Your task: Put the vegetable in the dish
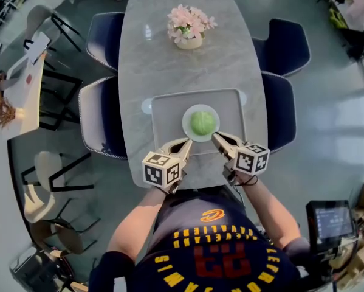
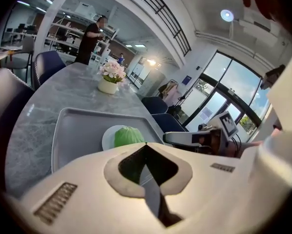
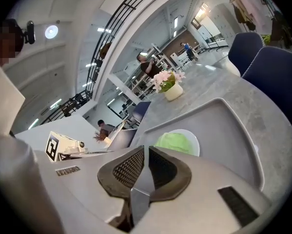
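Observation:
A round green cabbage (image 1: 202,123) sits in a small white dish (image 1: 188,128) on a grey tray (image 1: 166,111). The cabbage (image 2: 128,136) and dish (image 2: 109,137) show just beyond the left jaws, and the cabbage (image 3: 176,142) in its dish (image 3: 193,138) shows past the right jaws too. My left gripper (image 1: 186,142) is shut at the tray's near edge, left of the dish, holding nothing. My right gripper (image 1: 216,137) is shut to the right of the dish, also holding nothing. Neither touches the cabbage.
A pot of pink flowers (image 1: 189,25) stands at the table's far end. Dark blue chairs (image 1: 100,120) line both long sides of the grey table (image 1: 139,59). Two white coasters peek from under the tray's sides. People stand in the background.

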`<state>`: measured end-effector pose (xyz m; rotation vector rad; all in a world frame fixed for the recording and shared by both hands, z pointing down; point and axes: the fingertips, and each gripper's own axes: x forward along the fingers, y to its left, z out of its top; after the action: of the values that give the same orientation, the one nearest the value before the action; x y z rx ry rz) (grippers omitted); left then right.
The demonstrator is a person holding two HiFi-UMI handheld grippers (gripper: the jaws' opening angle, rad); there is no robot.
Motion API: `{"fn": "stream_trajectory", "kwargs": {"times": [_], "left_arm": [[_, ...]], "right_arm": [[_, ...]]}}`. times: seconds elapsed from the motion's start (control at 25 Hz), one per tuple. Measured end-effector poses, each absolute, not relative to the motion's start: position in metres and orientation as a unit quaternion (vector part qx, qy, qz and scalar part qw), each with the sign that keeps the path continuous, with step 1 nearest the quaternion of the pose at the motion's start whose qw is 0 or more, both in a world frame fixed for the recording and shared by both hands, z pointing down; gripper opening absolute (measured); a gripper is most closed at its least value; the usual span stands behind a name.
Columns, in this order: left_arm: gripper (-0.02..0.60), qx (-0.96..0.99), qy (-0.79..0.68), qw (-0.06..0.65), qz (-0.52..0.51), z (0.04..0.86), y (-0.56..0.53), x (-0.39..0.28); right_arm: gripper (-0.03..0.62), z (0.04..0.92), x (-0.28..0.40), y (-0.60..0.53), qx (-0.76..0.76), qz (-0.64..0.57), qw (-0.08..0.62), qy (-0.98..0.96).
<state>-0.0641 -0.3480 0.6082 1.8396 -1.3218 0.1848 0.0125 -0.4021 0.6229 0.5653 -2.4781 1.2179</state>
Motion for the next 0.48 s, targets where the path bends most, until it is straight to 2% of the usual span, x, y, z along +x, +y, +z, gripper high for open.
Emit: {"fn": "stream_trajectory", "kwargs": {"times": [0.04, 0.08, 0.32, 0.48], "left_arm": [[0.0, 0.739, -0.526, 0.415, 0.075, 0.604, -0.345, -0.062], [0.0, 0.743, -0.523, 0.41, 0.075, 0.6, -0.343, -0.059], [0.0, 0.758, -0.502, 0.416, 0.024, 0.564, -0.329, -0.045], [0.0, 0.775, -0.492, 0.395, -0.011, 0.53, -0.323, -0.038]], "right_arm": [[0.009, 0.617, 0.01, -0.396, 0.191, 0.424, 0.155, -0.871], [0.005, 0.61, 0.007, -0.391, 0.184, 0.423, 0.148, -0.875], [0.005, 0.566, -0.005, -0.366, 0.148, 0.42, 0.107, -0.889], [0.005, 0.531, -0.007, -0.359, 0.136, 0.409, 0.075, -0.899]]}}
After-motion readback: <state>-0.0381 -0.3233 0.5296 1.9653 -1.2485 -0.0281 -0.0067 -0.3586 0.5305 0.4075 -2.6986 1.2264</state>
